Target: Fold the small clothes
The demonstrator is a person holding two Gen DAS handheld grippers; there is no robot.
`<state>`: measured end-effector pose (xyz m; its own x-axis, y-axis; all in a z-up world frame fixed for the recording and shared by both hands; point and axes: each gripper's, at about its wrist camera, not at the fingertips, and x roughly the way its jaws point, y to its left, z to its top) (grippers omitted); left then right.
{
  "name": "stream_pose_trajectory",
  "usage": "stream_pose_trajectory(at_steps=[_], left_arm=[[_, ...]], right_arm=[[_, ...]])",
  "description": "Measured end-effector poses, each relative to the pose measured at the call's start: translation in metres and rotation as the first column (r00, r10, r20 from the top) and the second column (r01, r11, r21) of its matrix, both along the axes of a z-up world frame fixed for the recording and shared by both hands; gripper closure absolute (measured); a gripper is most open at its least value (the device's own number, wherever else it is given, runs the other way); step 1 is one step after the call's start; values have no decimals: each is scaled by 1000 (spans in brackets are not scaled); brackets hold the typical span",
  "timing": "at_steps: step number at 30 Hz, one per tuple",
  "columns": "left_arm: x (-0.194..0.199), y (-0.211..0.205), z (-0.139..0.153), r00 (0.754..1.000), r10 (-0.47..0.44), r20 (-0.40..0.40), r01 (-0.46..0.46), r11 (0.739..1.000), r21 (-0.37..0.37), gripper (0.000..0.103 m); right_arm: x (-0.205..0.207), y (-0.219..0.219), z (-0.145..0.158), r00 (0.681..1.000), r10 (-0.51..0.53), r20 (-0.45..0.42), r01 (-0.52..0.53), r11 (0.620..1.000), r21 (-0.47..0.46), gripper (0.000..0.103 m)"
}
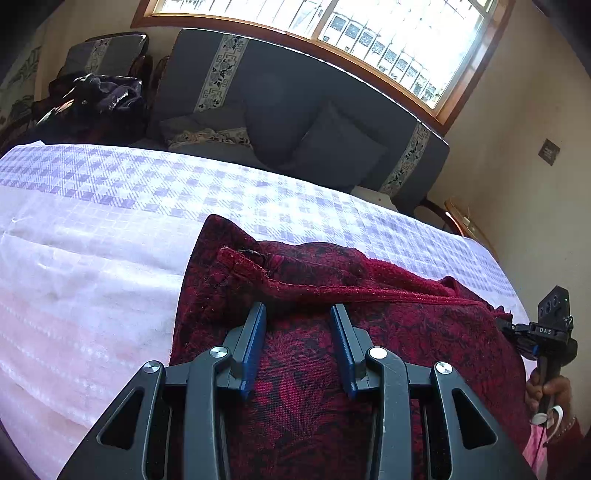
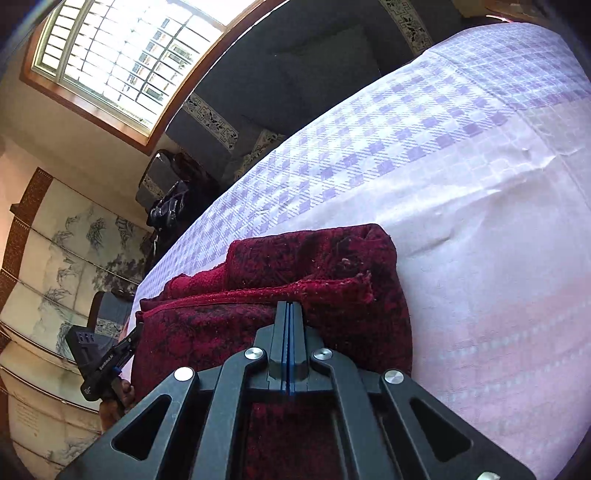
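A dark red patterned garment point(image 1: 332, 325) lies partly folded on a white and purple checked cloth point(image 1: 110, 221); it also shows in the right wrist view point(image 2: 295, 280). My left gripper point(image 1: 299, 314) is open, its blue pads just above the garment, near a folded hem. My right gripper point(image 2: 290, 306) is shut, its tips at the garment's hem; whether cloth is pinched between them is hidden. The right gripper also shows at the garment's right edge in the left wrist view point(image 1: 517, 325). The left gripper shows at the garment's left edge in the right wrist view point(image 2: 136, 332).
A grey sofa point(image 1: 295, 103) with cushions stands behind the covered surface, below a barred window point(image 1: 369, 29). Dark clothes point(image 1: 96, 99) are piled on a chair at the far left. A wall with painted panels point(image 2: 55, 258) shows to the left in the right wrist view.
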<state>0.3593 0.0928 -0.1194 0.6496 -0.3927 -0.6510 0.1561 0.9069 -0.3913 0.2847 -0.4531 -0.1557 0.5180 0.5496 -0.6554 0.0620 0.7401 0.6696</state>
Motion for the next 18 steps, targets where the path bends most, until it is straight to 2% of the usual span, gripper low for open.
stream_pose_trajectory(at_steps=[4,6,7,9,10,11,12,13,14,15,18], left_arm=[[0,1,-1,1000,-2,-1,2,1000,0,66],[0,6,2,1000,-8,-10,8,999,-39,65],[-2,10,6,1000,-14,-23,12,996,-85,65],[-11,25,20,999,-42,-25,35,972,-234,65],[-19,33,31,999,-44,-3,41,957,-288,64],[-28,41,44,999,-40,28,47,949,-312,63],[-37,49,56,998,-39,56,55,950,-308,56],[-45,56,66,996,-47,75,66,955,-290,46],[-50,62,75,995,-63,78,81,963,-257,41],[-54,67,79,994,-87,67,100,972,-214,36],[-62,79,69,988,-156,-21,153,984,-88,35]], right_arm=[[2,2,6,1000,19,5,-19,999,-28,103],[-4,1,14,1000,3,21,-2,1000,-15,100],[-12,1,24,999,-4,52,4,1000,-8,90],[-34,7,49,991,1,137,5,999,-45,82],[-51,12,64,982,20,187,-8,998,-61,76],[-68,17,77,971,43,235,-28,997,-68,64],[-88,23,88,959,66,277,-47,996,-72,57],[-108,29,98,946,90,311,-69,995,-76,43],[-129,35,106,933,115,342,-94,993,-77,35],[-149,43,111,920,139,366,-119,990,-78,35],[-199,64,111,905,189,381,-168,982,-86,33]])
